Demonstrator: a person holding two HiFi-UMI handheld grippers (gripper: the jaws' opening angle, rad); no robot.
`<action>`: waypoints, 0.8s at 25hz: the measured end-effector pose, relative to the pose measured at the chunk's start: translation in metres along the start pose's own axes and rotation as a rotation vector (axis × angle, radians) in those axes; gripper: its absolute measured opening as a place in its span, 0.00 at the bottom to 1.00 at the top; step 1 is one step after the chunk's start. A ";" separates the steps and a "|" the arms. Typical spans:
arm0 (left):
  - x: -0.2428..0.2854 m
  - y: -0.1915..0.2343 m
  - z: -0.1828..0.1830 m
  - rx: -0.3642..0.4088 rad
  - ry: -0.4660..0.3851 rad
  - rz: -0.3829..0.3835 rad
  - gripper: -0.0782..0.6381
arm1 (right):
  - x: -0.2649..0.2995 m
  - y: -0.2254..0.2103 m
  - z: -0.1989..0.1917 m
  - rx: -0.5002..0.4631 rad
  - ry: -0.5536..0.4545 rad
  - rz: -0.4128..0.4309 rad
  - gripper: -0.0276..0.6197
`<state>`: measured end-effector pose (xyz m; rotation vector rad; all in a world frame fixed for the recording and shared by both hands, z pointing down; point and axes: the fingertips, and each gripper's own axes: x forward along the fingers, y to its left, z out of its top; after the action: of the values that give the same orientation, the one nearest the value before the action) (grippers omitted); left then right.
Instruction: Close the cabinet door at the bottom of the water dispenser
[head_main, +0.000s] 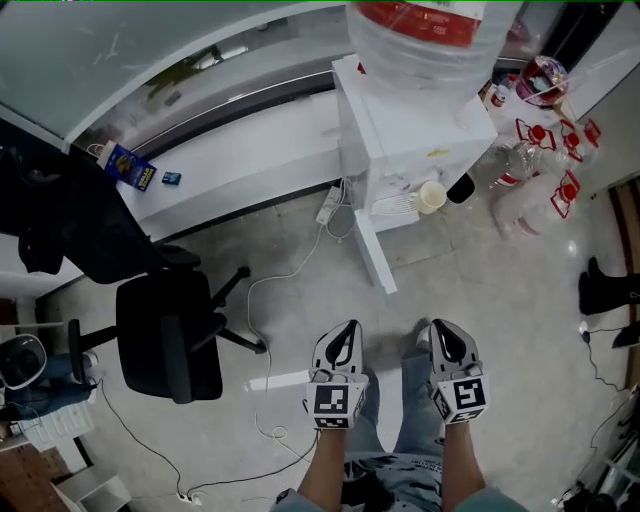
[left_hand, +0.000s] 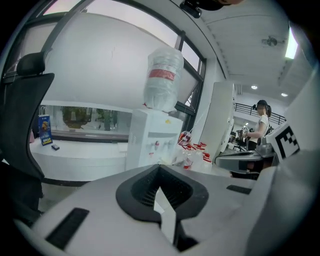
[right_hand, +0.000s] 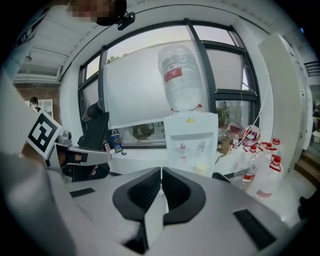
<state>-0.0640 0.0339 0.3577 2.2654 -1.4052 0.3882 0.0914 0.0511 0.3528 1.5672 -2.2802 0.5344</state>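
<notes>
Presently the open cabinet door (head_main: 372, 255) juts from the water dispenser (head_main: 400, 150) toward and between the shut, empty left gripper (head_main: 348, 332) and right gripper (head_main: 440, 332), seemingly marginally nearer the left.

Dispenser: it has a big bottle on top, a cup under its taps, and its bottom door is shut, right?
Not quite. The door at the bottom of the dispenser is open, swung out over the floor toward the person, as the head view shows. The bottle on top and the cup under the taps are as you say.
</notes>
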 end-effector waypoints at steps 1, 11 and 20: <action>0.008 0.004 -0.007 -0.007 0.003 0.013 0.12 | 0.007 -0.004 -0.009 -0.003 0.011 0.009 0.09; 0.083 0.011 -0.102 -0.064 0.030 0.068 0.12 | 0.073 -0.028 -0.111 -0.105 0.095 0.151 0.09; 0.131 0.009 -0.178 0.008 0.092 -0.002 0.12 | 0.112 -0.023 -0.201 -0.084 0.110 0.145 0.09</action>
<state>-0.0144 0.0196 0.5731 2.2255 -1.3579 0.4919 0.0851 0.0481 0.5837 1.3081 -2.3126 0.5399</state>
